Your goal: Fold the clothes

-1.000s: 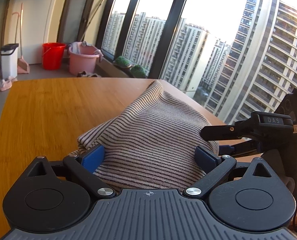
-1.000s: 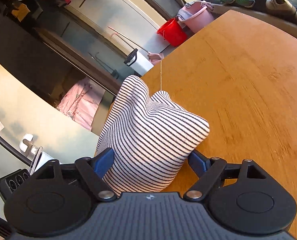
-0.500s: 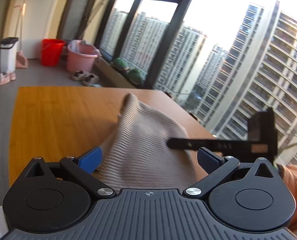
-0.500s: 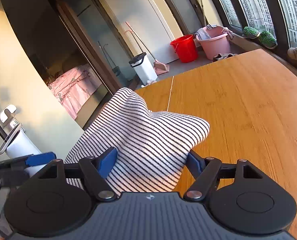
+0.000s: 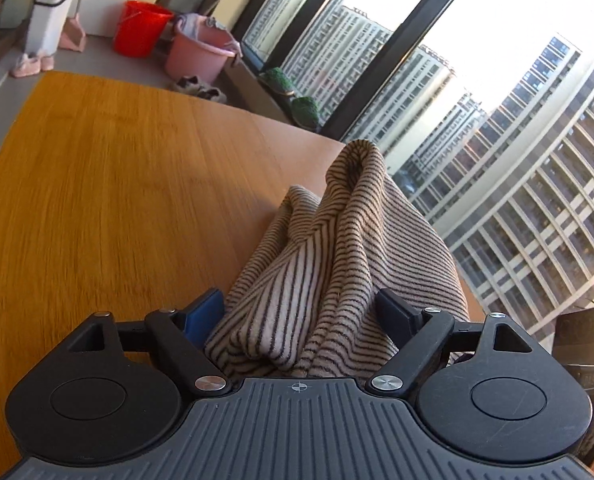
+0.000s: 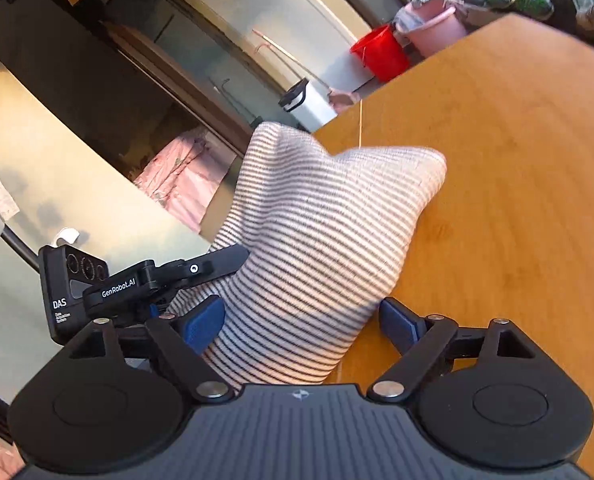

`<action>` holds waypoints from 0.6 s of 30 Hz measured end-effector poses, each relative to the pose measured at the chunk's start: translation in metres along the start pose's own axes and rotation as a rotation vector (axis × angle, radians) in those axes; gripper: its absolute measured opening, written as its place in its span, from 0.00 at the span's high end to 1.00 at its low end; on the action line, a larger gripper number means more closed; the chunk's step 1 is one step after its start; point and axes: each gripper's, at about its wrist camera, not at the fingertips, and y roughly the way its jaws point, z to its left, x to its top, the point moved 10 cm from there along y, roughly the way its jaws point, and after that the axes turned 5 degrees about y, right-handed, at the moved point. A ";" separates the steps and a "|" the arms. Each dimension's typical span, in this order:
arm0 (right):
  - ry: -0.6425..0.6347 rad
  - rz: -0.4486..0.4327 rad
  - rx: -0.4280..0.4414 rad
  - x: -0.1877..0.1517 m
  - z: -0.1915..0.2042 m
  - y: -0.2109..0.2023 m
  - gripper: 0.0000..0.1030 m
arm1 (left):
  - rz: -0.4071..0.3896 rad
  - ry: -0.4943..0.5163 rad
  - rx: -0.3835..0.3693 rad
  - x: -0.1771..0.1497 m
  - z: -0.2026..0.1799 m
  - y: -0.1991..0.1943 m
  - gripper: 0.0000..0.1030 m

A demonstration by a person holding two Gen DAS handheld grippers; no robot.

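A striped garment (image 5: 337, 264) lies bunched in a raised heap near the edge of the wooden table (image 5: 97, 184). My left gripper (image 5: 297, 308) has the heap between its jaws. They are closing, both blue pads touch the cloth loosely, and the fingertips are hidden under it. In the right wrist view the same garment (image 6: 329, 240) rises in two peaks in front of my right gripper (image 6: 301, 316). Its jaws are opening, and the right pad stands just clear of the cloth. The left gripper's finger (image 6: 217, 260) pokes into the heap from the left.
The table (image 6: 517, 200) stretches bare beyond the garment. On the floor behind it stand a red bucket (image 5: 141, 28), a pink tub (image 5: 197, 52), a white bin (image 5: 51, 16) and shoes (image 5: 201, 90). Tall windows run along the right.
My left gripper has swung sideways and rolled, and the flat cloth before it has bunched into upright folds. Its finger has pushed into the heap in the right wrist view.
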 end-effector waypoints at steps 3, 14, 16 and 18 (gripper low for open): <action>-0.012 -0.001 0.012 0.002 0.005 0.006 0.07 | 0.013 -0.008 -0.013 -0.004 -0.002 -0.003 0.15; -0.165 -0.047 -0.126 0.026 -0.003 -0.009 0.07 | 0.072 0.073 -0.051 -0.004 -0.043 -0.014 0.03; -0.190 -0.039 -0.126 0.023 0.001 -0.012 0.07 | 0.077 0.025 -0.015 -0.001 -0.035 -0.007 0.02; -0.208 -0.026 -0.126 0.019 0.003 -0.013 0.07 | 0.112 -0.013 0.000 -0.004 -0.030 0.006 0.01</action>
